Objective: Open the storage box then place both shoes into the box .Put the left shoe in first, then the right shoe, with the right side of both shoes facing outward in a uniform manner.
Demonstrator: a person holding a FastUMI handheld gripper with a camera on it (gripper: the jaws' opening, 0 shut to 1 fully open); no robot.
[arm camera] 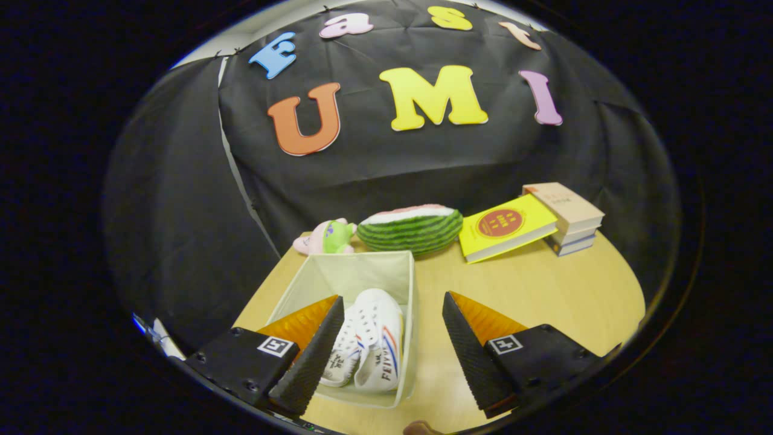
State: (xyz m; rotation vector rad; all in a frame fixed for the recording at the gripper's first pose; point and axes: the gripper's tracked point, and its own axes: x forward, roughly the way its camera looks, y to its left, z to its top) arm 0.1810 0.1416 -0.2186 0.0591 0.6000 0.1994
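The gripper [392,350] hangs above the near edge of the surface [543,290] with its two fingers spread wide apart and nothing between them pressed or held. The storage box [350,272], a pale fabric box with its top open, sits on the left part of the surface, running from the near edge back toward the far edge. The left finger [311,356] hangs over the box's near left corner and hides part of it; the right finger [474,356] is over bare wood just to the right of the box.

Both shoes are inside the box, at its near end. They are white lace-up sneakers lying tipped on their sides, packed close together and touching. The right shoe [380,344] lies against the box's right wall, with red and blue stripes and dark lettering on the side that faces up. The left shoe [341,356] lies beside it, partly hidden behind the left finger. The far end of the box, beyond the shoes, shows its bare floor.

Along the far edge, behind the box, sit a small pink and green plush toy [329,237], a watermelon-slice cushion [410,228] and, toward the far right corner, a yellow book [504,228] leaning on a stack of books [567,217].
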